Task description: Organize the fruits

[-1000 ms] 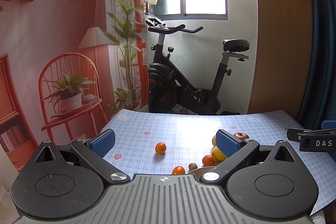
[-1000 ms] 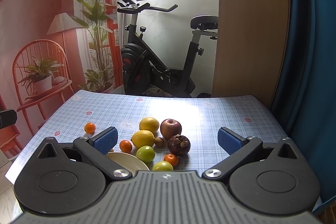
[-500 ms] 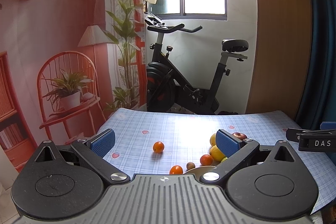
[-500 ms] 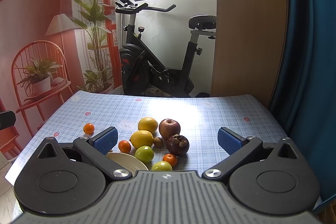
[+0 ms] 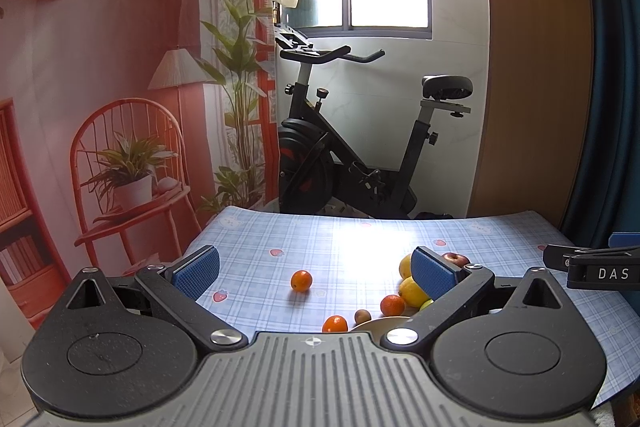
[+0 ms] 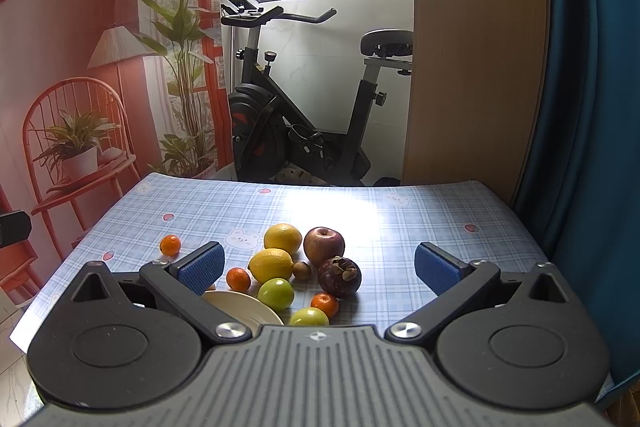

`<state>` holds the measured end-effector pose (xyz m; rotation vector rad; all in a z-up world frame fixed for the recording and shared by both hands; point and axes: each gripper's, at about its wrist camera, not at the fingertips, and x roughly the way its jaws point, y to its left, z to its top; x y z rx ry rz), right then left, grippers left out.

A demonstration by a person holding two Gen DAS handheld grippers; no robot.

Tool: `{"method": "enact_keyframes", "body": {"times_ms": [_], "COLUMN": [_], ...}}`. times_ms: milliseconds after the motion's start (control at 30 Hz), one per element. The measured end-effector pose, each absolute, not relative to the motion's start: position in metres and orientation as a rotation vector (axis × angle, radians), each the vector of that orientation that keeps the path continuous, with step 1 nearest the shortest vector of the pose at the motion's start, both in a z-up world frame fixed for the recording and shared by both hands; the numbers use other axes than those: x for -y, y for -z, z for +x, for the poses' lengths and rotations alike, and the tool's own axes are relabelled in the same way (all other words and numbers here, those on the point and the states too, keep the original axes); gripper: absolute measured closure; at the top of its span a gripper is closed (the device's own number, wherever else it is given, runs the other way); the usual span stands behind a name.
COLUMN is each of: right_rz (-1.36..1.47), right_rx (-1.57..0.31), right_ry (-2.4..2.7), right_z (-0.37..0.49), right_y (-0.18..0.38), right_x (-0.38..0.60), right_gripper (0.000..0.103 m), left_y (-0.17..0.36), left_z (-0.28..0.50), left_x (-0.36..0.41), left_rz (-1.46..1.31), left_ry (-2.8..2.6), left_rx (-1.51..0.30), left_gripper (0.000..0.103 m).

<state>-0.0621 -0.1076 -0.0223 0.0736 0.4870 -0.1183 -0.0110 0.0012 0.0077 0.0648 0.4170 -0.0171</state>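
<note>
Both grippers, left point(image 5: 314, 269) and right point(image 6: 320, 263), hover spread wide, holding nothing. Cream plate point(image 6: 240, 307) near the table's point(image 6: 420, 215) front edge looks empty; green fruits point(image 6: 275, 293), tangerines point(image 6: 324, 305), mangosteen point(image 6: 340, 275), lemons point(image 6: 271, 264) and apple point(image 6: 323, 245) all lie loose behind it. One tangerine point(image 6: 170, 244) sits apart toward the left edge, so sorting looks unstarted.

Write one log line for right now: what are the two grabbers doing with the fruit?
left gripper: open, empty | right gripper: open, empty | fruit: on table | plate: no fruit visible on it
</note>
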Motion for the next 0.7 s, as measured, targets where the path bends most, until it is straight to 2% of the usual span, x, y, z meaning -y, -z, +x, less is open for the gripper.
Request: {"method": "enact_keyframes", "body": {"times_ms": [467,700], "right_rz": [0.077,0.095], "right_rx": [-0.473,-0.402], "right_ry": [0.088,0.128], "right_z": [-0.06,-0.04], "right_y": [0.025,0.052], "right_x": [0.112,0.138], "right_gripper": [0.0,0.0], "left_y": [-0.003,0.011], "left_z": [-0.006,0.013], "left_x": [-0.001,-0.012], "left_rz": [0.058,0.005], "left_ry": [0.003,0.014], "left_rx": [-0.431,-0.397], "left_gripper": [0.0,0.001]}}
